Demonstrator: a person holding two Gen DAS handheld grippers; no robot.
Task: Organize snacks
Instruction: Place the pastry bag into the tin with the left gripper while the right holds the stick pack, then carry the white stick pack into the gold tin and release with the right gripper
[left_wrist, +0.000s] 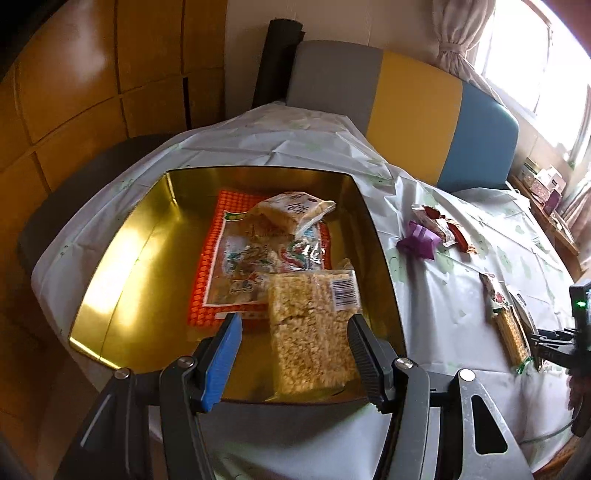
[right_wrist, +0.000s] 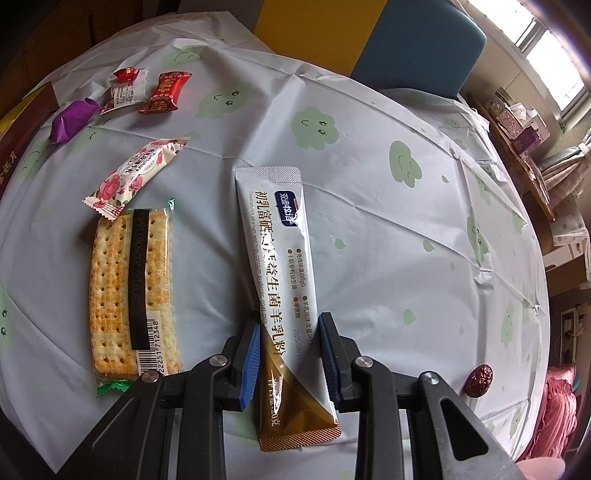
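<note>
Room inventory, bkgd only:
- Worktop (right_wrist: 369, 229): round, covered w/ pale cloth, green cloud-face print, creased.
- Bench back (left_wrist: 417, 110): behind worktop; grey, yellow, blue panels side by side.
- Wood wall panels (left_wrist: 74, 81): glossy, upper left.
- Window (left_wrist: 535, 55): far right, bright daylight.
- Curtain (left_wrist: 458, 33): pale, tied, beside window.
- Sill shelf (right_wrist: 517, 122): small boxes, contents unclear.

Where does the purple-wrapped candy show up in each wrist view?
Left wrist view: purple-wrapped candy lies right of centre, on the tablecloth just outside the gold tin.
Right wrist view: it lies upper left.
Shared landmark: the red-and-white candy packet beside it.
</note>
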